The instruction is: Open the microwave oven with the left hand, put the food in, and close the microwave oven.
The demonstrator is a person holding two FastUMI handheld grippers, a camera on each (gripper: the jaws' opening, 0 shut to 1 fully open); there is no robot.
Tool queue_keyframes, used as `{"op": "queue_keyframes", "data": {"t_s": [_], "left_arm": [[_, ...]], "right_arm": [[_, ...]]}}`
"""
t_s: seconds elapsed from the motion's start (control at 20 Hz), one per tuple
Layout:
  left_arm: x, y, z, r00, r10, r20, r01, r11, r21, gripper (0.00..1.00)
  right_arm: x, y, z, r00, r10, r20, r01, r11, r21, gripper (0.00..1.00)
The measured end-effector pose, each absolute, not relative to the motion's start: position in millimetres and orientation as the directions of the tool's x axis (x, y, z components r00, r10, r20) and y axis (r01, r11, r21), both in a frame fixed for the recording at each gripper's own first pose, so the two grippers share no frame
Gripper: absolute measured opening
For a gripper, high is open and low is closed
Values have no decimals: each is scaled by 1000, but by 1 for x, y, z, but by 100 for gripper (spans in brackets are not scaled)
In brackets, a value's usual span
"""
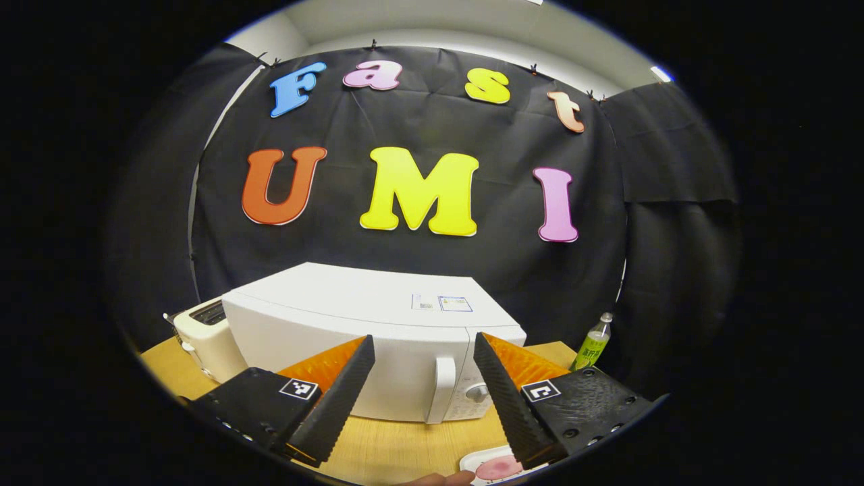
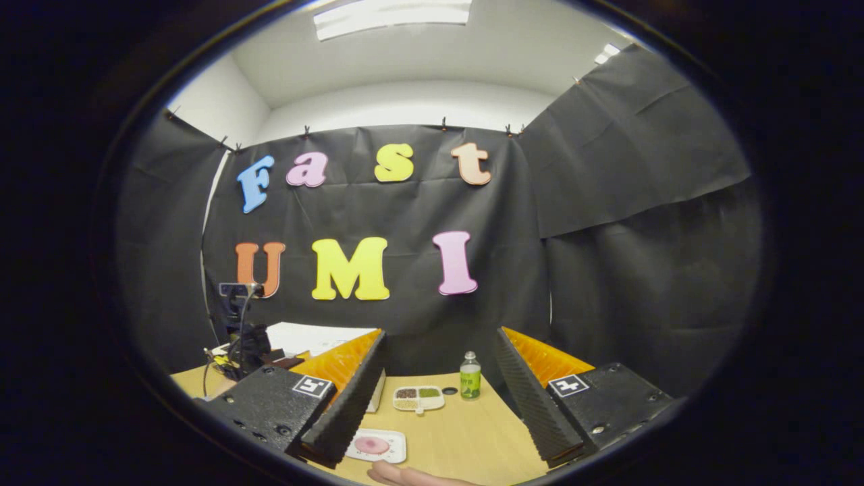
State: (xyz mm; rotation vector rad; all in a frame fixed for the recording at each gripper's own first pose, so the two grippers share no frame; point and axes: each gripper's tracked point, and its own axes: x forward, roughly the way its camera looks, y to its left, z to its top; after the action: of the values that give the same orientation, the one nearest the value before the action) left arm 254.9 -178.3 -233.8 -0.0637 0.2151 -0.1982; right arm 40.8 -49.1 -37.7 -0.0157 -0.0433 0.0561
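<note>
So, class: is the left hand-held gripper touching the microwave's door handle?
Apart. In the left gripper view, the left hand-held gripper is open, and the door handle sits farther off between its fingers, with bare table in front.

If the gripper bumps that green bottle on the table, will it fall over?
Probably, yes. The bottle stands upright, tall and narrow on the wooden table, so a knock near its cap would likely tip it. It looks like thin plastic, so it is likely light and unlikely to break. Once down, its round body might roll.

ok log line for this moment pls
microwave: door shut | left hand-held gripper: open, facing handle | right hand-held gripper: open, empty | food plate: on table
</note>
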Motion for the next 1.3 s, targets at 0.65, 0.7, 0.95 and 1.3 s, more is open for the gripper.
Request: {"op": "queue_keyframes", "data": {"t_s": [0.65, 0.7, 0.95, 1.3], "left_arm": [[285, -200, -339, 940, -157, -304, 150, 988, -46, 87], [288, -201, -341, 946, -153, -287, 150, 988, -31, 84], [288, -201, -345, 950, -155, -272, 144, 988, -62, 85], [287, -205, -354, 936, -194, -292, 202, 979, -3, 24]], "right_arm": [[64, -60, -81, 991, 131, 2, -131, 991, 6, 93], [66, -59, -83, 991, 134, -1, -134, 991, 0, 93], [74, -56, -92, 989, 147, 1, -147, 989, -8, 100], [82, -62, -112, 990, 133, -42, -132, 991, 15, 100]]}}
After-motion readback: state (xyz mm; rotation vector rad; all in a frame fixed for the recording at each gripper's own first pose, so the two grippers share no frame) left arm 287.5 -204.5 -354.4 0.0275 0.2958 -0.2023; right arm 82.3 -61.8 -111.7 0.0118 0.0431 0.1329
